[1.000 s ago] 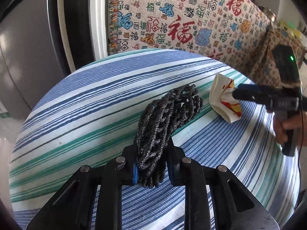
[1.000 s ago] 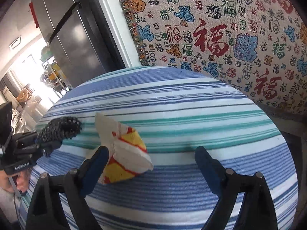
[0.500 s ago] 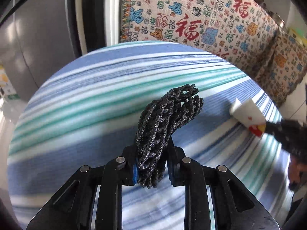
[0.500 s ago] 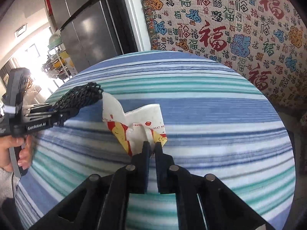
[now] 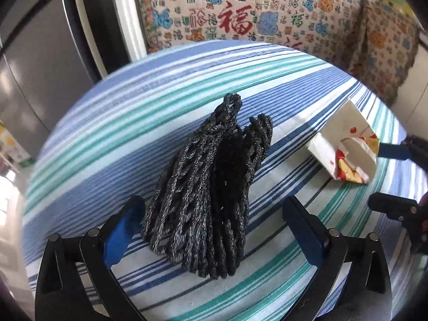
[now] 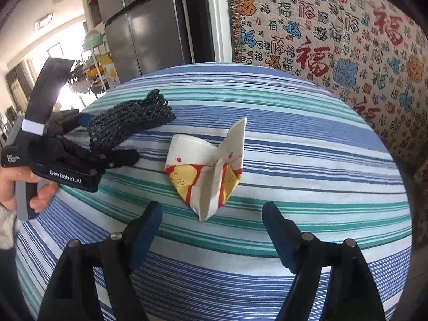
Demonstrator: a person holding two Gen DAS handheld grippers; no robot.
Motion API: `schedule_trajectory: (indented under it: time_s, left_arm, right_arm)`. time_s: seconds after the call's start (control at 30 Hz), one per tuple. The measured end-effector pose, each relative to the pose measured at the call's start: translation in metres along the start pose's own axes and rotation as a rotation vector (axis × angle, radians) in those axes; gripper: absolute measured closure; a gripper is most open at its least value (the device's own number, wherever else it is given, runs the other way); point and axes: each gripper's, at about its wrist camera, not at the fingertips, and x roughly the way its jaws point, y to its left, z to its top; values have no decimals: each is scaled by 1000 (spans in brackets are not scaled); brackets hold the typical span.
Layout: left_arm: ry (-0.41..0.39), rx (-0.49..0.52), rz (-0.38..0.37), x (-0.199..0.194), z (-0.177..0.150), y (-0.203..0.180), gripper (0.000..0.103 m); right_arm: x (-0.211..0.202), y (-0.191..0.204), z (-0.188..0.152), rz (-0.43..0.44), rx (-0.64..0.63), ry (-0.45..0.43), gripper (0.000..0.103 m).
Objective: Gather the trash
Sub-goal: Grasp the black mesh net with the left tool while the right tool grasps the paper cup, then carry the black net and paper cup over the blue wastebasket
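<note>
1. Left gripper [image 5: 214,230] jaws opening, released; black mesh net [image 5: 214,195] lies between its fingers on the striped bench [image 5: 133,139], pads off it.
2. Right gripper [image 6: 211,230] jaws opening, released; crumpled paper wrapper [image 6: 211,171] lies on the bench just ahead, untouched.

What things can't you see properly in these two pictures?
- Right gripper, left wrist view: cut off by the picture's right edge.
- Paper wrapper, right wrist view: its small print is too tiny to read, and its underside lies hidden against the striped tablecloth.
- Black mesh net, left wrist view: its own tangle hides whatever is inside.
- Hand holding the left gripper, right wrist view: cut off by the left edge.
</note>
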Motion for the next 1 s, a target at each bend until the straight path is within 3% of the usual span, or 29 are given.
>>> schedule_trajectory:
  time_s: [0.13,0.2,0.23,0.27,0.3,0.37,0.6,1.0]
  left_arm:
    - [-18,-11,-29,2,7,8,1]
    - [-26,0,-42,3,10,5,6]
    - [-38,11,-43,1,9,1,16]
    - [-60,34,-19,-1,9,-3,42]
    - [-67,42,-24,-4,9,-7,77]
    - [-58,14,-67,-8,8,-8,80]
    - [-99,17,-74,-39,-1,-46,82]
    - [-128,61,-243,-107,-25,-181,82]
  right_arm:
    - [8,-17,8,30,170,-26,24]
    - [11,-23,12,41,223,-43,34]
    - [13,-24,13,47,230,-38,69]
    - [16,-23,14,46,224,-17,91]
    - [17,-23,16,63,234,0,92]
    - [7,-19,15,36,230,-9,92]
    - [-68,-17,-8,-98,170,-51,92]
    - [-208,-65,-107,-276,200,-51,92]
